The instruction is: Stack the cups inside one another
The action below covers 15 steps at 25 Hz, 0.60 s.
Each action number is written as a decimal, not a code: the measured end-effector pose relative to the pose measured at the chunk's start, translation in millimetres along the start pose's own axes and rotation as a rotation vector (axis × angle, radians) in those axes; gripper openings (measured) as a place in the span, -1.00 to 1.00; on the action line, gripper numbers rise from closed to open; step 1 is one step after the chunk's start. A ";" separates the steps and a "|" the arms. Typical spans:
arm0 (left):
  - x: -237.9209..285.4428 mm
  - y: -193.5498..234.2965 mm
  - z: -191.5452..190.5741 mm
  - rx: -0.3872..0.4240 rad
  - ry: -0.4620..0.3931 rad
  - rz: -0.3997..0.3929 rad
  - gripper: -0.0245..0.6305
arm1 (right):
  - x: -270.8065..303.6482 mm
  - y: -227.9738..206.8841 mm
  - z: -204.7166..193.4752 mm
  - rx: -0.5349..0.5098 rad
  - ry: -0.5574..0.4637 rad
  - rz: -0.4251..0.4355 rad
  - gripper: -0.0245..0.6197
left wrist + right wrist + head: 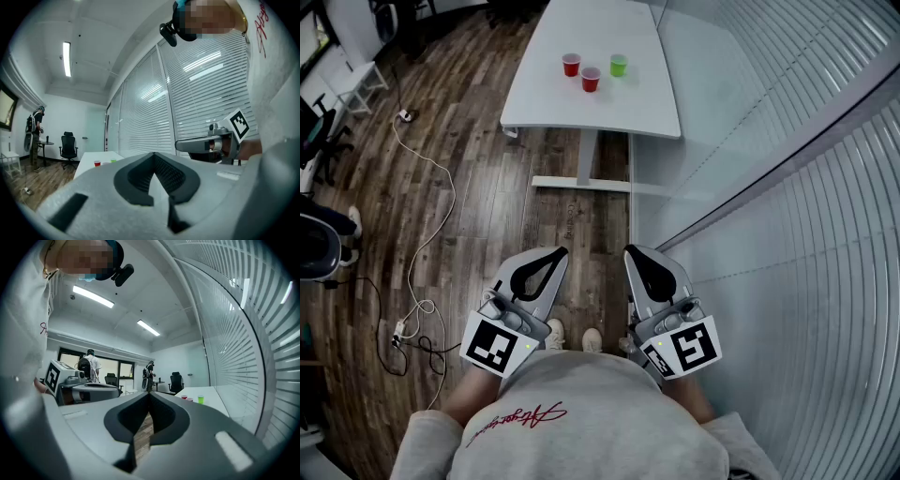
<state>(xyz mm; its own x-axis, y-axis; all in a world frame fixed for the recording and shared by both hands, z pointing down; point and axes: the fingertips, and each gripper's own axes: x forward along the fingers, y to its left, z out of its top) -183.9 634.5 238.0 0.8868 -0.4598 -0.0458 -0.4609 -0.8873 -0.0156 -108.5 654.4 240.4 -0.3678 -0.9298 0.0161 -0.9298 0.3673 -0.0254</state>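
Two tools are held level, side by side and near each other, close to the person's chest: the left tool [560, 251] and the right tool [631, 251]. Each is clenched, its padded tips pressed together with nothing between them, so neither is grasping anything. Directly below the tools is dark wooden floor [487, 141], and just beside the right tool a glass wall with blinds [787, 187] runs forward. Well ahead of both tools, far beyond their reach, stands a white surface [609, 23] carrying the three cups of the task. A red cup [571, 65] lies ahead of the left tool, a second red cup [591, 80] sits just beside it and slightly nearer the tools, and a green cup [619, 65] stands near them on the right tool's side. All three are upright, apart from one another, and none is nested yet. Stacking has not begun; the step in hand looks like the approach. The next move likely calls for walking up to the surface, then releasing one tool's tips wide enough to take a cup by its rim or wall.
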 end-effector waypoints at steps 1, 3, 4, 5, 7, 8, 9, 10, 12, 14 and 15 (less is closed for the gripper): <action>0.0 -0.3 1.1 0.001 0.000 0.000 -0.94 | -0.1 0.4 0.7 0.000 0.002 0.001 -0.93; -0.3 -0.3 2.2 0.001 0.001 0.000 -0.94 | -0.1 1.0 1.8 -0.001 0.004 0.001 -0.93; -0.7 0.1 2.0 0.000 0.002 0.000 -0.94 | 0.0 1.4 2.0 -0.001 0.004 0.001 -0.93; -1.2 0.7 1.8 0.000 0.001 0.000 -0.94 | 0.3 2.2 1.9 -0.002 0.003 0.001 -0.93; -3.2 2.1 2.0 0.001 -0.002 0.000 -0.94 | 1.4 5.9 0.9 0.000 0.005 0.005 -0.93; -4.5 2.4 2.1 0.002 -0.002 -0.001 -0.94 | 2.2 9.4 -0.2 0.003 0.008 0.011 -0.93; -5.9 2.5 2.0 0.005 -0.001 -0.003 -0.94 | 3.1 13.8 -2.1 0.008 0.014 0.019 -0.93; -7.0 2.2 1.6 0.008 0.001 -0.004 -0.94 | 4.0 18.8 -4.6 0.013 0.020 0.030 -0.93; -8.7 1.8 0.3 0.008 0.003 -0.005 -0.94 | 5.5 28.1 -9.8 0.018 0.034 0.048 -0.93; -9.7 3.4 -0.7 0.004 0.002 -0.003 -0.94 | 7.2 33.7 -12.3 0.017 0.040 0.058 -0.93; -10.1 4.7 -0.9 0.004 0.001 -0.002 -0.94 | 8.1 35.2 -12.2 0.017 0.039 0.062 -0.93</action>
<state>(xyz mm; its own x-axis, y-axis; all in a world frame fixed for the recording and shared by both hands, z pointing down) -195.0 635.0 239.4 0.8878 -0.4581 -0.0449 -0.4593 -0.8881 -0.0193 -144.4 660.0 251.8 -0.4252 -0.9035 0.0527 -0.9049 0.4233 -0.0440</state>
